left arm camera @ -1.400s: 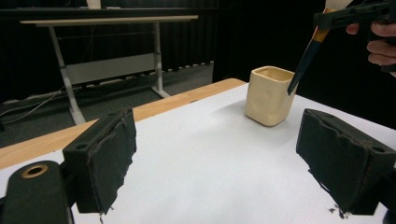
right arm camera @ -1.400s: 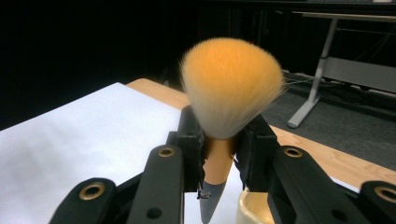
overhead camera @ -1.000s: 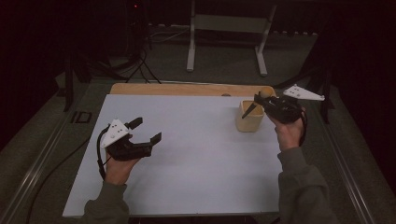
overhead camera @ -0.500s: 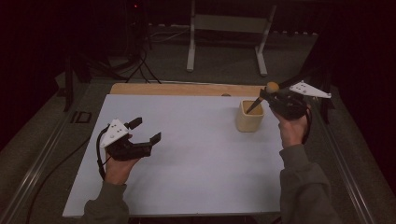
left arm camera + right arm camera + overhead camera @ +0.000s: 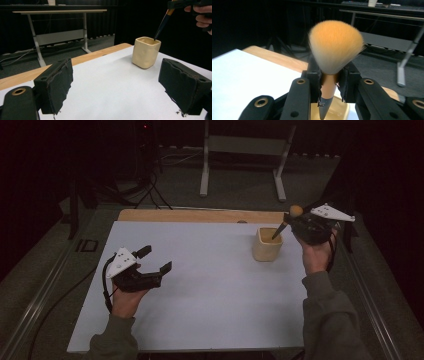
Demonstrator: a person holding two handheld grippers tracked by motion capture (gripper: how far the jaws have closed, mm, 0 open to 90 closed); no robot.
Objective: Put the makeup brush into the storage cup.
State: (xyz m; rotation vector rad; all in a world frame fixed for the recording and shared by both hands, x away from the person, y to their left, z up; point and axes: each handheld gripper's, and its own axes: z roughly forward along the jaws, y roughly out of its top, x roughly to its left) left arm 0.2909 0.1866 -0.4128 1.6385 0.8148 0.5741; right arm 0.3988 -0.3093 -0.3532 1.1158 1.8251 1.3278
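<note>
Gripping brush (image 5: 329,75) | right claw (image 5: 329,85) clamped | tip over cup (image 5: 267,245)

The left tongs (image 5: 155,260) are held low with jaws spread wide; the right tongs (image 5: 292,221) are raised, jaws clamped tight

brush (image 5: 336,47): soft orange bristles, fluffy and matt, paler toward the base; smooth handle, orange below the bristles, dark grey at the tip
cup (image 5: 146,52): cream, looks like glazed ceramic, faint sheen, slightly dimpled wall
right gripper (image 5: 329,82): matt black plastic arms with brass-coloured rivets; rough black foam pads on either side of the brush handle
left gripper (image 5: 125,85): same black foam pads (image 5: 183,87), torn and crumbly at the edges
table (image 5: 210,285): smooth matt white top; bare wood strip along the edge beyond the cup
</note>
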